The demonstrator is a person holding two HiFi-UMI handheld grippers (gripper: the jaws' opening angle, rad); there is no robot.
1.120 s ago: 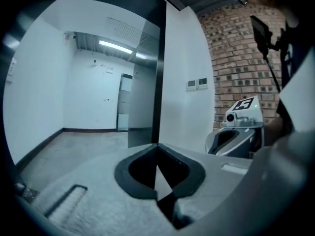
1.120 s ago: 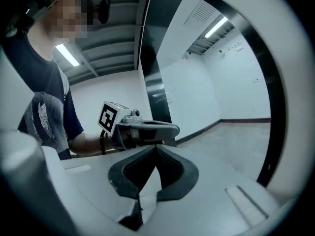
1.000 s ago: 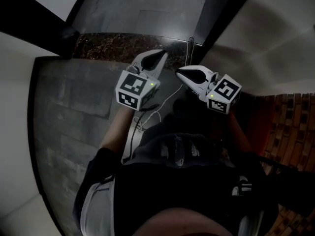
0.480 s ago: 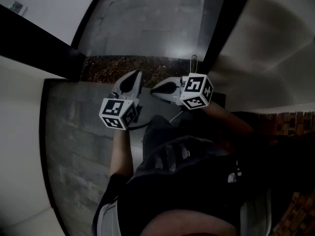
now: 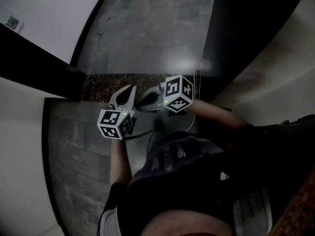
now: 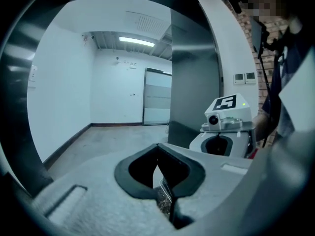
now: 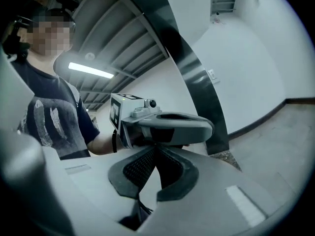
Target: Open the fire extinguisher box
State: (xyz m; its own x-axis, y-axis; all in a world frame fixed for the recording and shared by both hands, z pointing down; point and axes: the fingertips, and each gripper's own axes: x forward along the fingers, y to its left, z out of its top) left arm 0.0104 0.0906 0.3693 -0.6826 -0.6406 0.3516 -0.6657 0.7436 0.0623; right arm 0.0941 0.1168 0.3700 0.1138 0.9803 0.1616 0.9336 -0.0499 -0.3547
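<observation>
Nearest the head camera is the person's dark shirt [image 5: 187, 181], with both forearms reaching out from it. Just past them the left gripper [image 5: 129, 92] and the right gripper [image 5: 143, 102] hang close together over the floor [image 5: 147, 28]. The right one is turned sideways, so its tips point across toward the left one. Each gripper's own view shows its jaws pressed together with nothing between them, and each also catches the other gripper just ahead. The floor is grey tile, crossed by a dark speckled strip [image 5: 103, 85], with a dark pillar [image 5: 236, 28] to the right and a white wall [image 5: 39, 4] to the left. Farther off, the left gripper view shows a bare room ending in a pale door [image 6: 157, 97].

The fire extinguisher box shows in no view — nor does any other container, so nothing can be said of contents. By my reading the task has not begun: the box has yet to be found, reached and opened.
</observation>
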